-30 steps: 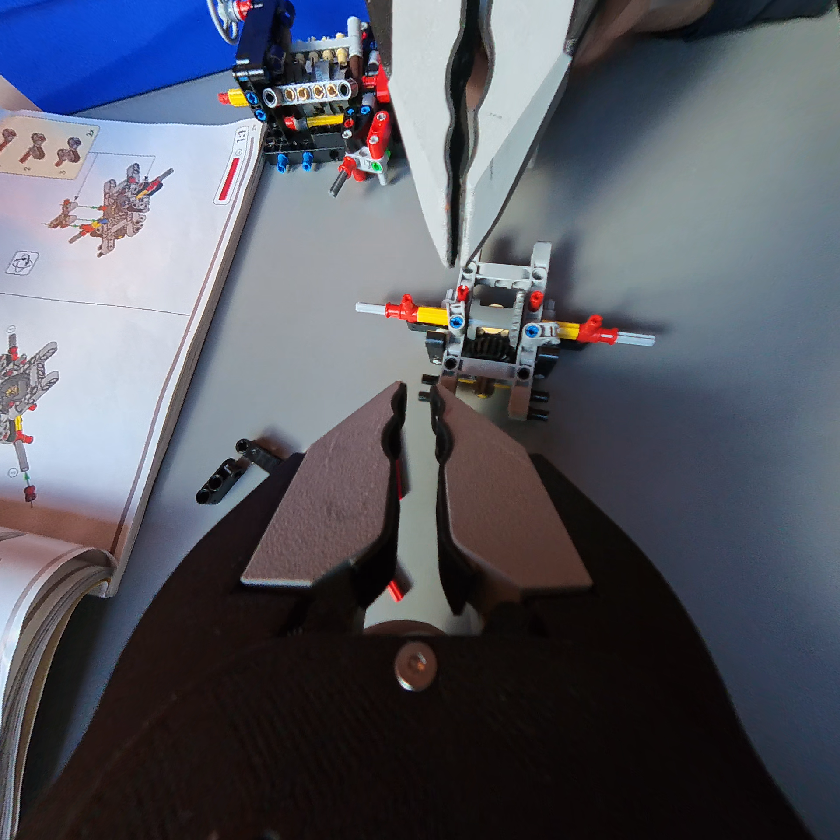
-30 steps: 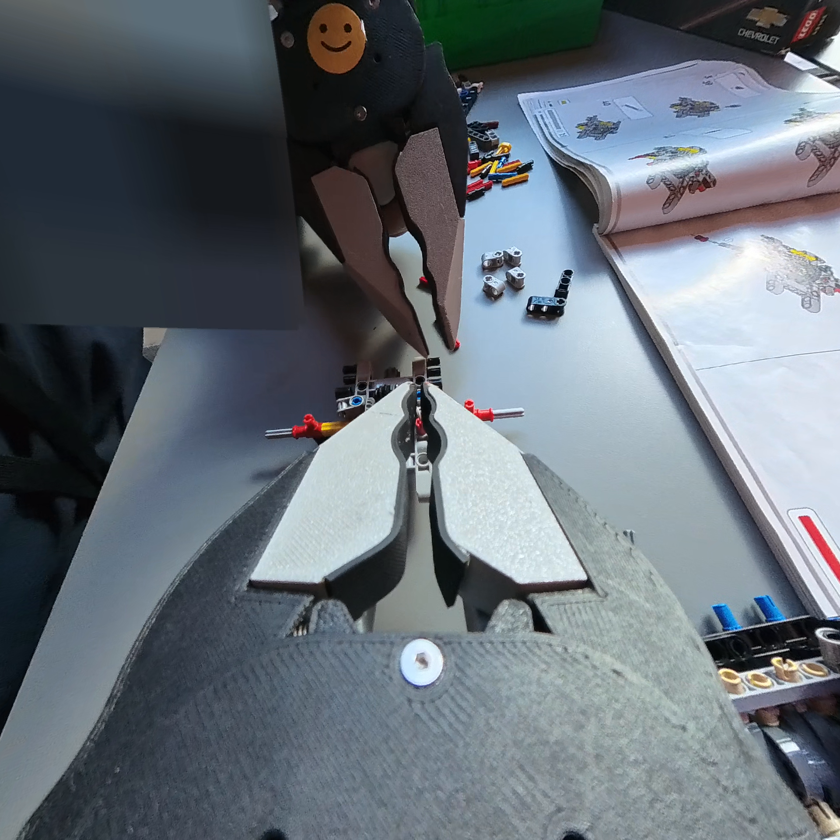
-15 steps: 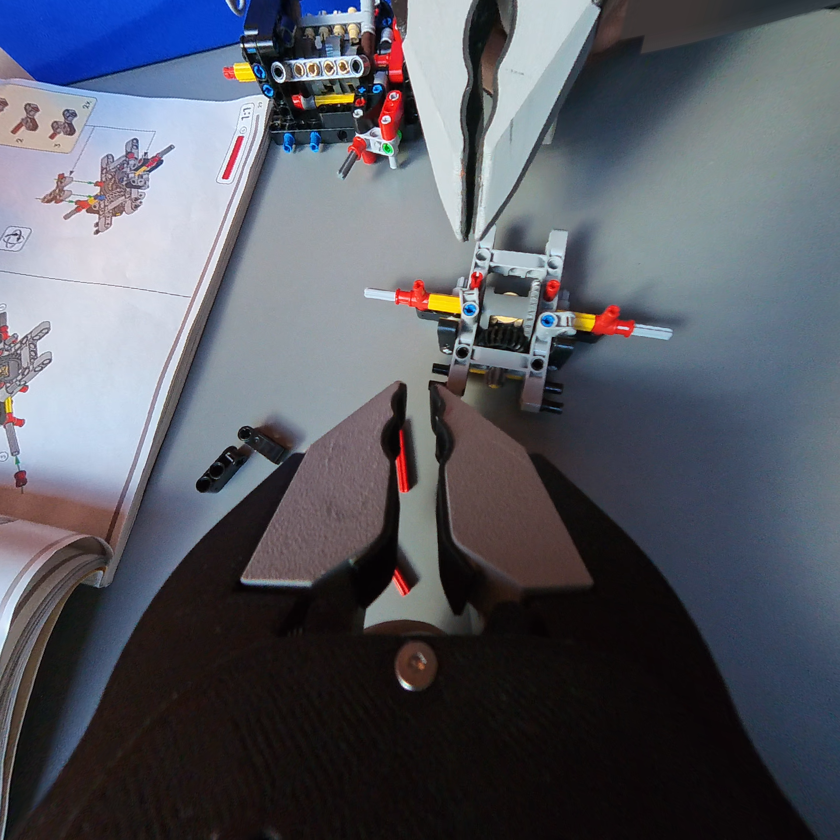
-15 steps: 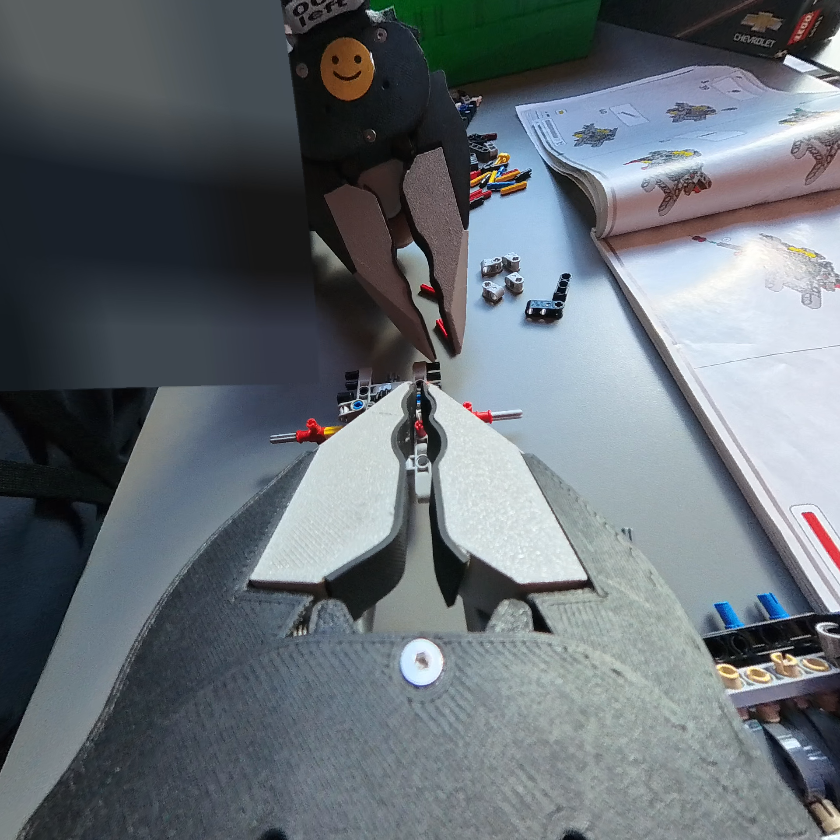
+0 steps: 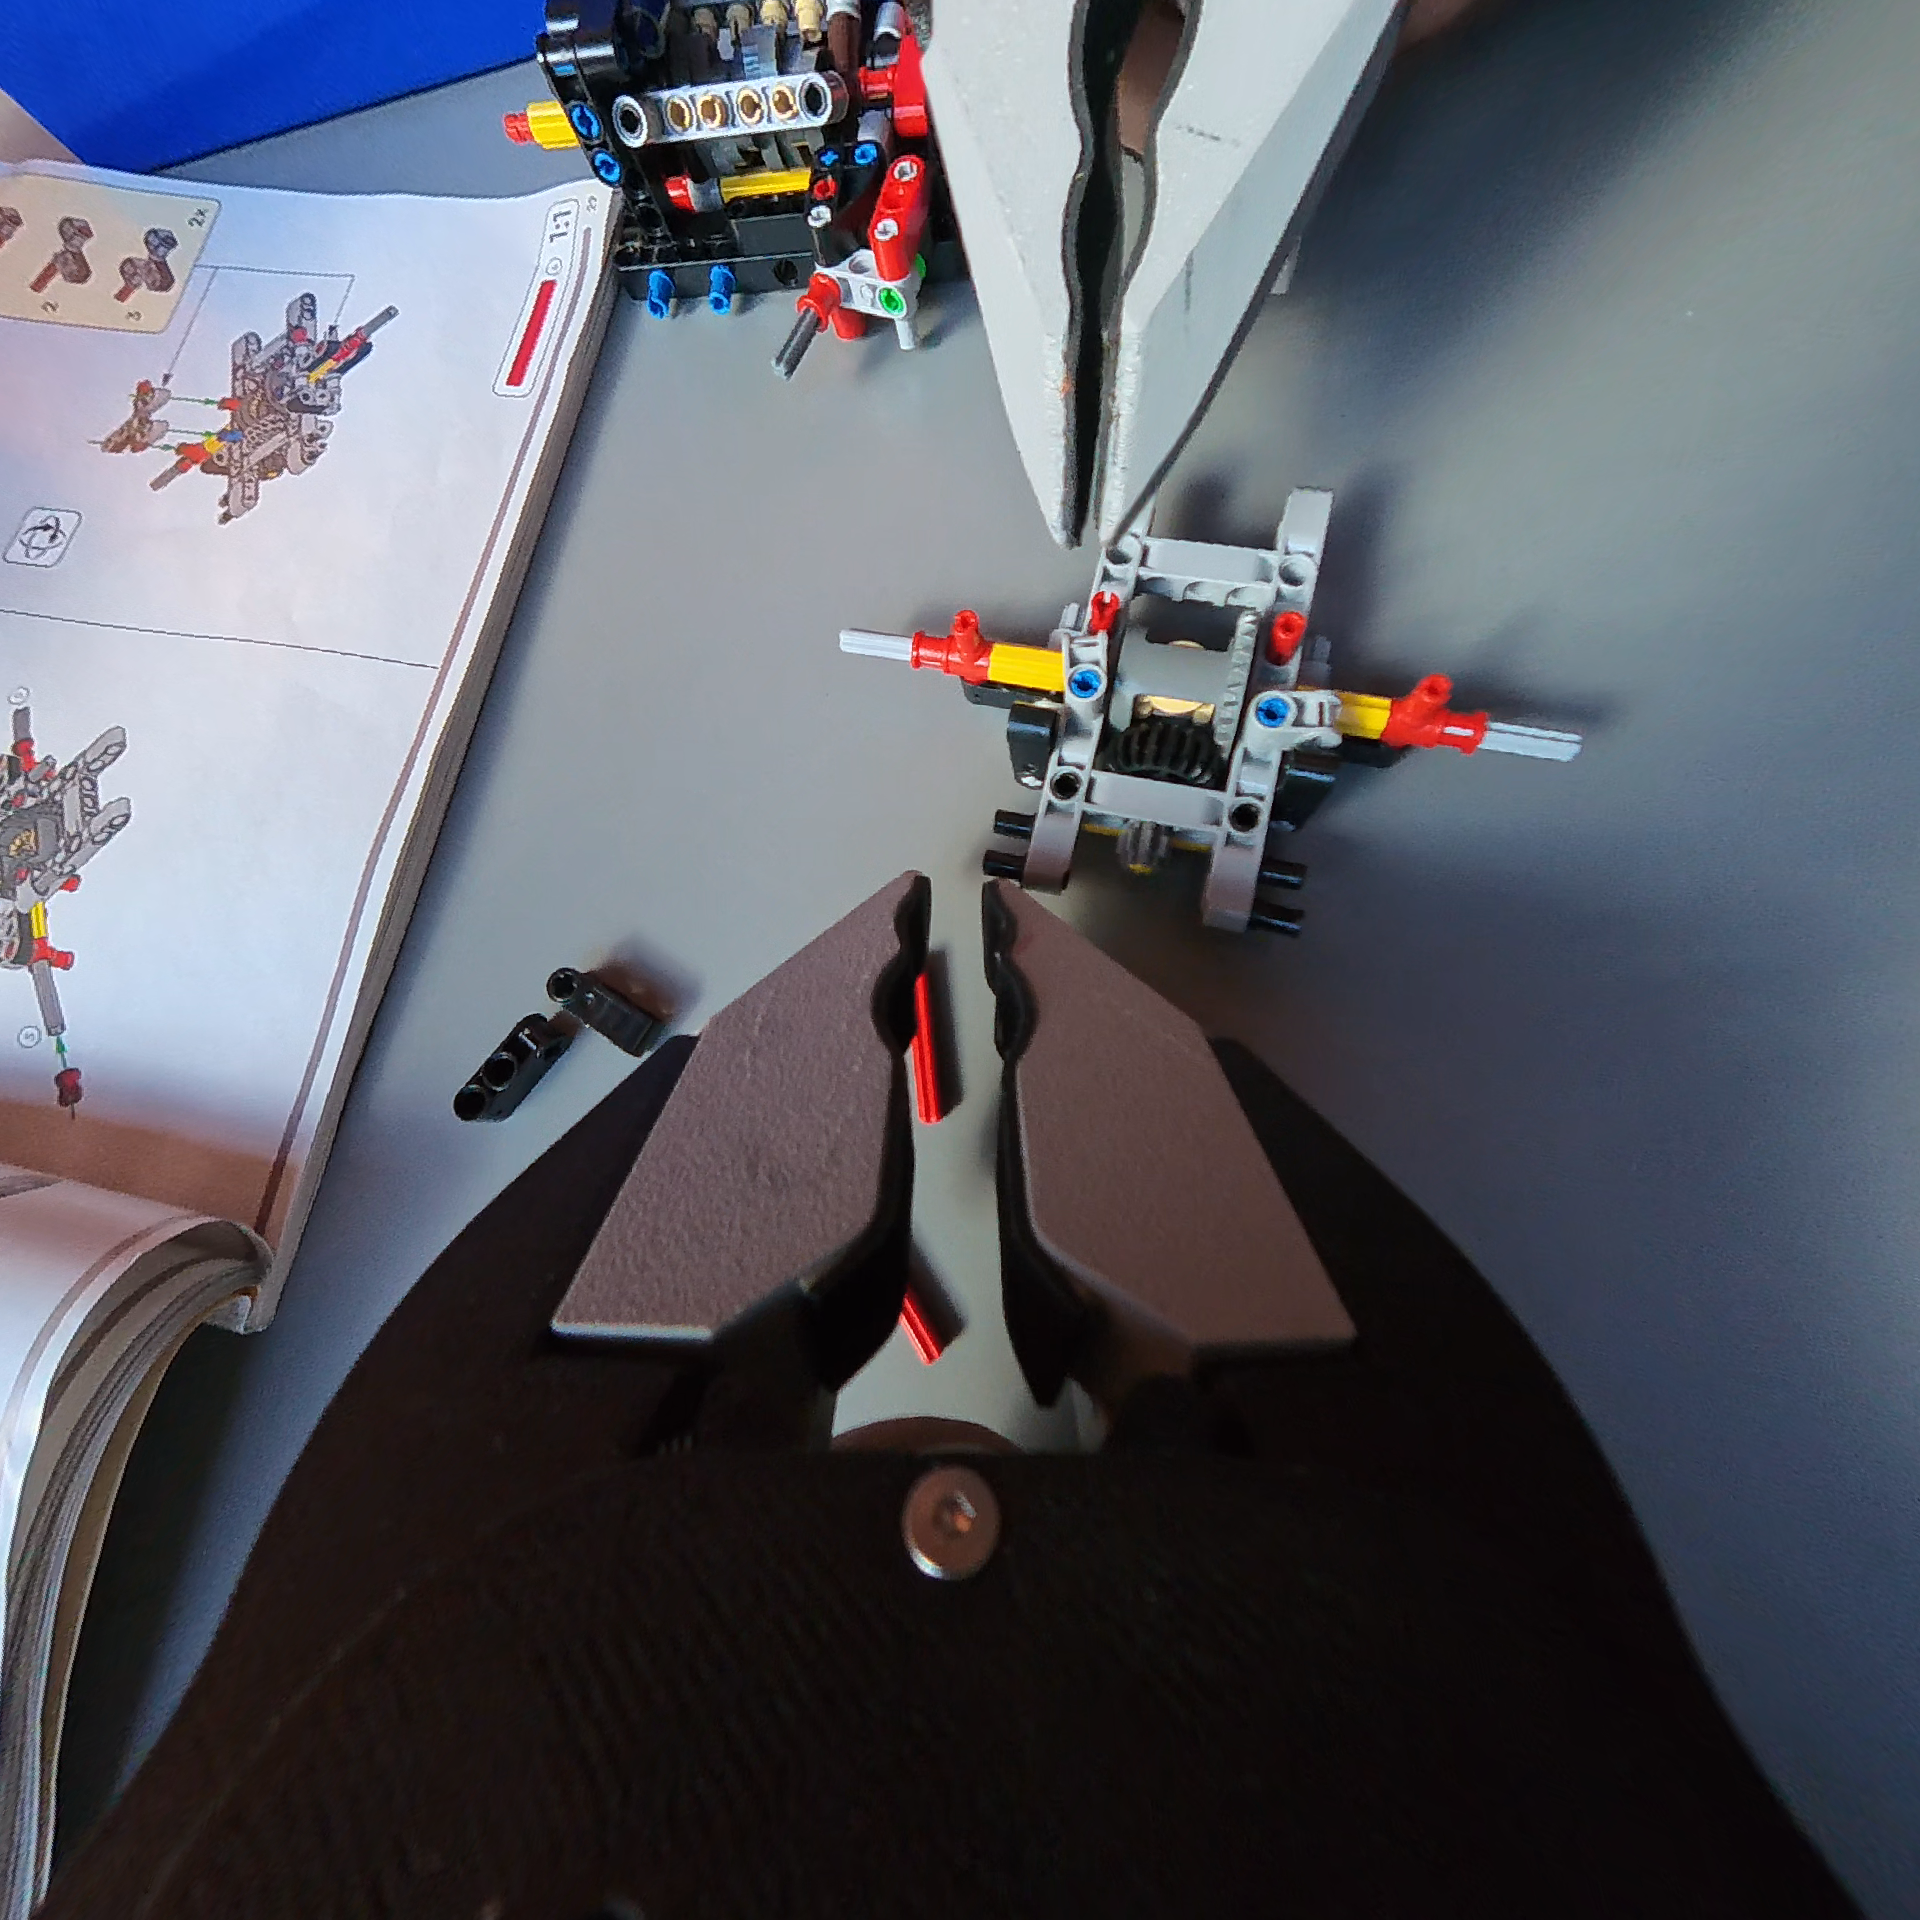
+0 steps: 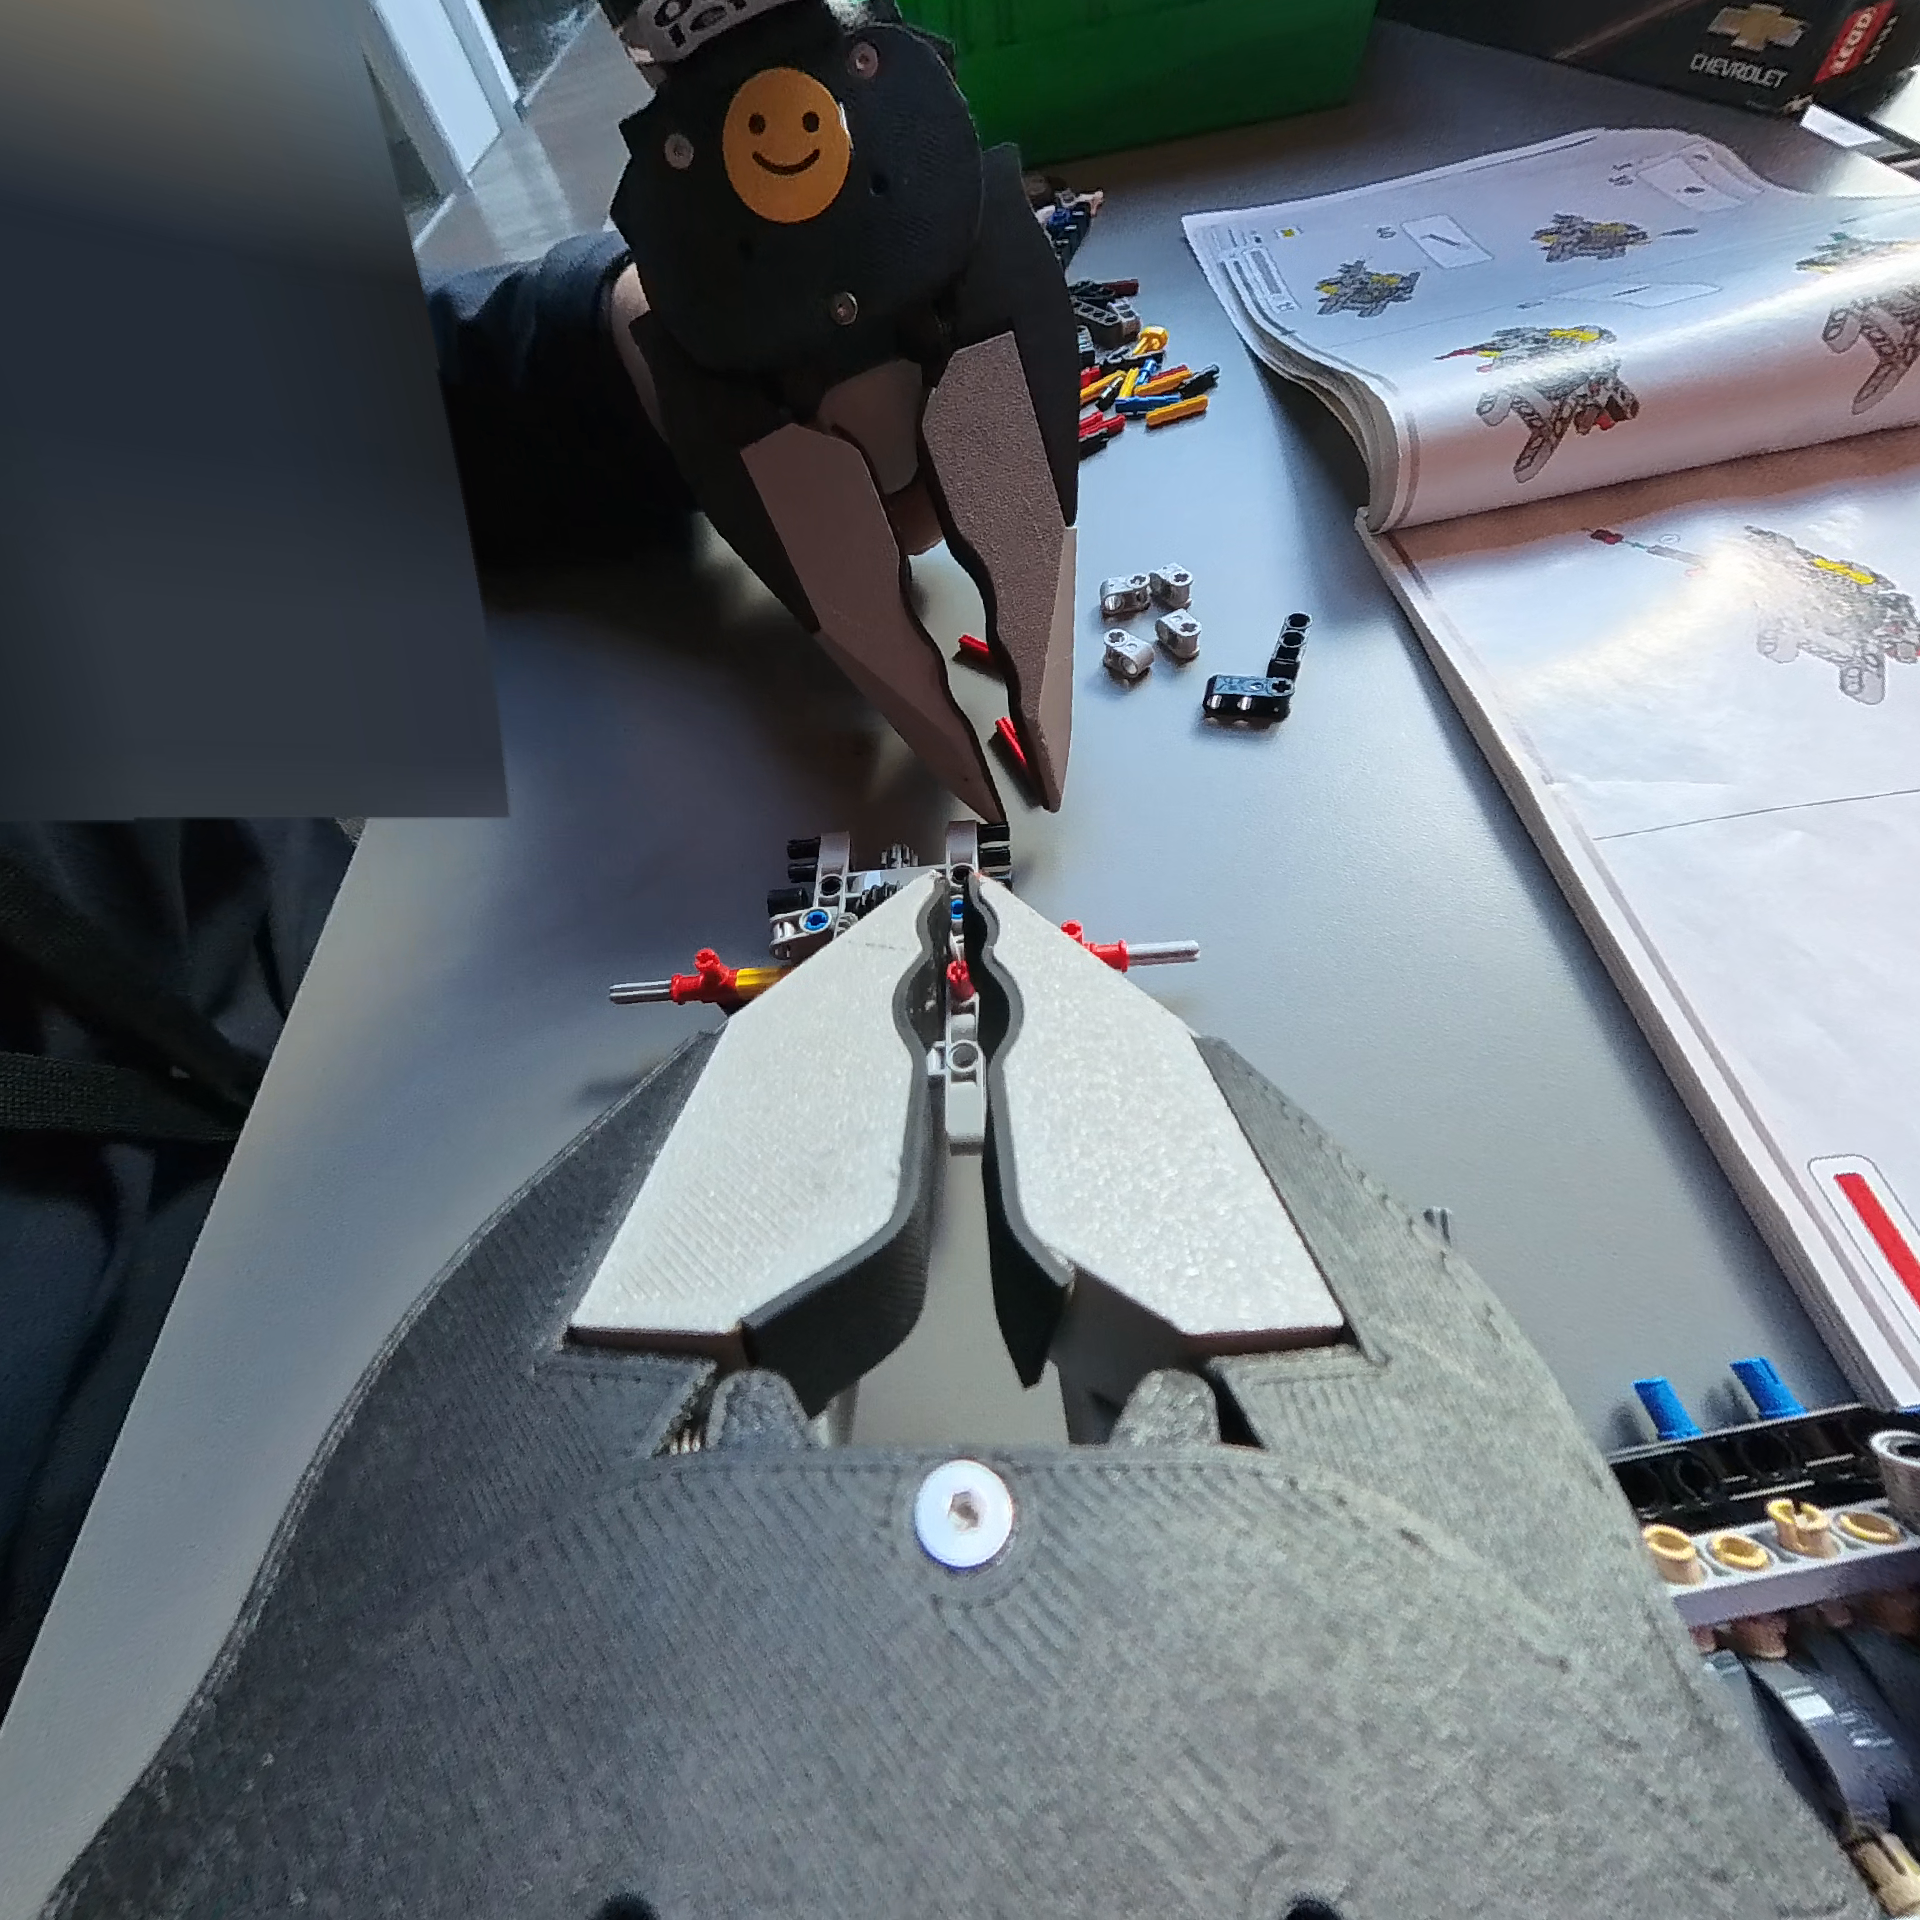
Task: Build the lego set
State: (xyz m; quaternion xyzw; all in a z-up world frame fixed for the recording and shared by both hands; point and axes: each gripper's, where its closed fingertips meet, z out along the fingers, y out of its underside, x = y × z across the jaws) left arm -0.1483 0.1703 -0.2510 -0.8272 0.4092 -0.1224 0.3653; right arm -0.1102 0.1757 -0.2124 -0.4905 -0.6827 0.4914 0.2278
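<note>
A small grey frame assembly (image 5: pixel 1174 727) with a black gear and a cross axle carrying red and yellow bushes lies on the grey table; it also shows in the right wrist view (image 6: pixel 831 894). My right gripper (image 6: pixel 956 881) is shut, and its tips (image 5: pixel 1086 535) are at the frame's far left corner. I cannot tell if they touch it. My left gripper (image 5: pixel 956 883) is slightly open just short of the frame's near left leg, and also shows in the right wrist view (image 6: pixel 1027 810). A thin red axle (image 5: pixel 928 1049) lies on the table under its gap, ungripped.
An open instruction booklet (image 5: pixel 260 623) lies to the left. A larger black assembly (image 5: pixel 748 156) stands beyond it. Two black connectors (image 5: pixel 561 1039) lie left of my left fingers. Small grey connectors (image 6: pixel 1148 618), a pile of coloured pins (image 6: pixel 1143 384) and a green bin (image 6: pixel 1143 62) lie farther off. My right fingertips sit around 6 cm from my left ones.
My left gripper has shifted a little left and back from the frame, so more of the red axle shows in its gap. The right gripper stays shut at the frame's corner.
</note>
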